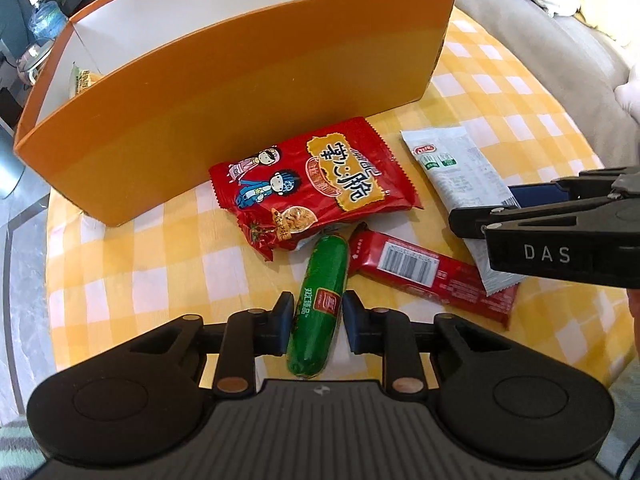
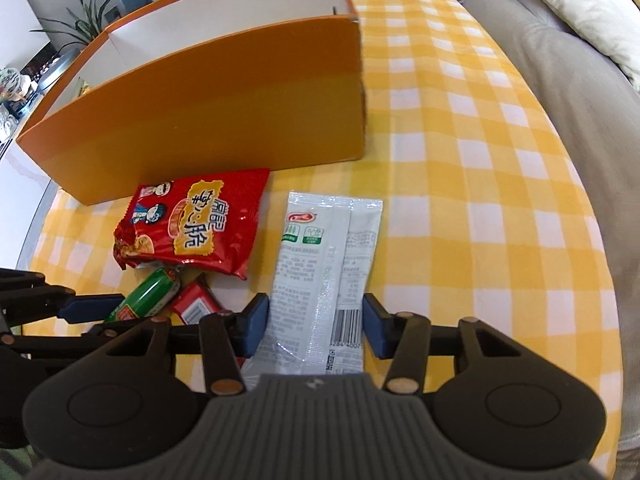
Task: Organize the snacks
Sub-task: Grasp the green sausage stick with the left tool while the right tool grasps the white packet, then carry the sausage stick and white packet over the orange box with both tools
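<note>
Left gripper point(image 1: 316, 322) straddled the green sausage point(image 1: 318, 308), jaws seemingly touching it; right gripper point(image 2: 314, 326) stood open around the white packet point(image 2: 324, 272), near the orange box point(image 2: 200, 120)

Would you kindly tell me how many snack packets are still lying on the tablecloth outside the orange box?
4: red noodle bag nearest the box, green sausage, red bar, white packet. Others may be hidden.

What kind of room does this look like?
Probably a home living or dining room: a sofa beside the table, a yellow checked tablecloth, a houseplant and a water jug behind.
</note>
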Demonstrator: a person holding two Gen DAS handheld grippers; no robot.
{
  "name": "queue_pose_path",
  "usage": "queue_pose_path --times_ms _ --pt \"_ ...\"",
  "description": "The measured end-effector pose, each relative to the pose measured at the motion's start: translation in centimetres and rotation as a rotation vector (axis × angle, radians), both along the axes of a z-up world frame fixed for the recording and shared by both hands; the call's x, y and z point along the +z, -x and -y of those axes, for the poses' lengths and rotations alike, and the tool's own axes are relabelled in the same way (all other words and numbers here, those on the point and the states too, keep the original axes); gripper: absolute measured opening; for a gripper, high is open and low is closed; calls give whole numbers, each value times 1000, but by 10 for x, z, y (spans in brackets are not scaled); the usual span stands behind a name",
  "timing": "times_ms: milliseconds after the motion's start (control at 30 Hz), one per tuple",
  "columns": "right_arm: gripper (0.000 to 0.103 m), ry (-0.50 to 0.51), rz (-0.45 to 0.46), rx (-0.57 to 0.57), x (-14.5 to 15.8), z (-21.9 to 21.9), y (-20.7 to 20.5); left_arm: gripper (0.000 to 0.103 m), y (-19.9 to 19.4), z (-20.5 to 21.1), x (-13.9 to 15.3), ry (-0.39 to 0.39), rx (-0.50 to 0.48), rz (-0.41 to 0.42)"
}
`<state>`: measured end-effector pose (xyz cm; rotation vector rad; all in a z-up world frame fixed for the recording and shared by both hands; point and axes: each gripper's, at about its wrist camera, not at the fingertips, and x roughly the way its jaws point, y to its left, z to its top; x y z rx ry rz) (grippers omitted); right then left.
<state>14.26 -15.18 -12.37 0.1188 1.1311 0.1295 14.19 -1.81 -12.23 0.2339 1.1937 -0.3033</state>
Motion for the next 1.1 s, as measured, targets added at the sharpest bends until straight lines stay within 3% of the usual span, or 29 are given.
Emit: queue_pose_path --times_ms 400,700,1100 --pt "47 -20 54 5 34 7 25 24 19 2 36 25 -1 61" --pt "47 -72 129 -1 74 13 40 24 28 -6 73 93 24 144" --pt "47 -90 239 59 124 -1 31 24 1 -24 132 136 54 284"
